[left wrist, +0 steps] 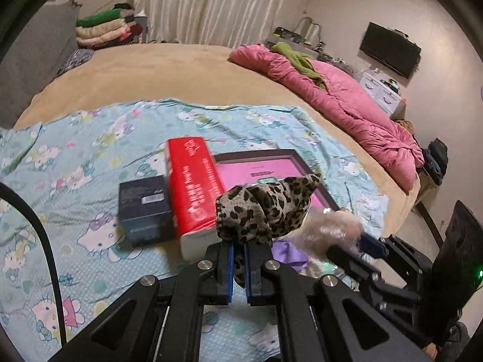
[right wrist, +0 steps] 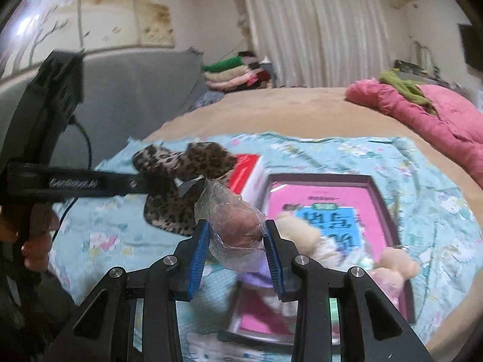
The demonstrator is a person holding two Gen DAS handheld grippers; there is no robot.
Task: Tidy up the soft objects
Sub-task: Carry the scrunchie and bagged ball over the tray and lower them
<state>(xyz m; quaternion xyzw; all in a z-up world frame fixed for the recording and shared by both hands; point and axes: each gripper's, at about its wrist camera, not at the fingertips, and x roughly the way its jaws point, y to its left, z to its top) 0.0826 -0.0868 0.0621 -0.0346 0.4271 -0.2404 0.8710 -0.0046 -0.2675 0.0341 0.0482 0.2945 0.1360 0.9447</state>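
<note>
My left gripper (left wrist: 238,249) is shut on a leopard-print fabric piece (left wrist: 265,211), held up above the bed. The same leopard-print fabric (right wrist: 178,181) shows in the right wrist view, hanging from the left gripper's fingers (right wrist: 132,185). My right gripper (right wrist: 237,242) is shut on a fluffy pinkish soft item wrapped in clear plastic (right wrist: 238,226). That wrapped item (left wrist: 332,229) appears blurred at the right of the left wrist view. Below lies a dark-framed box (right wrist: 389,211) with a pink printed sheet, and cream and pink plush pieces (right wrist: 395,267) rest in it.
A red-and-white tissue pack (left wrist: 193,190) and a dark blue box (left wrist: 145,211) lie on the cartoon-cat sheet (left wrist: 75,163). A pink quilt (left wrist: 347,105) with a green cloth lies at the bed's right. Folded clothes (left wrist: 102,30) are stacked at the back left. A hand (right wrist: 36,241) holds the left gripper.
</note>
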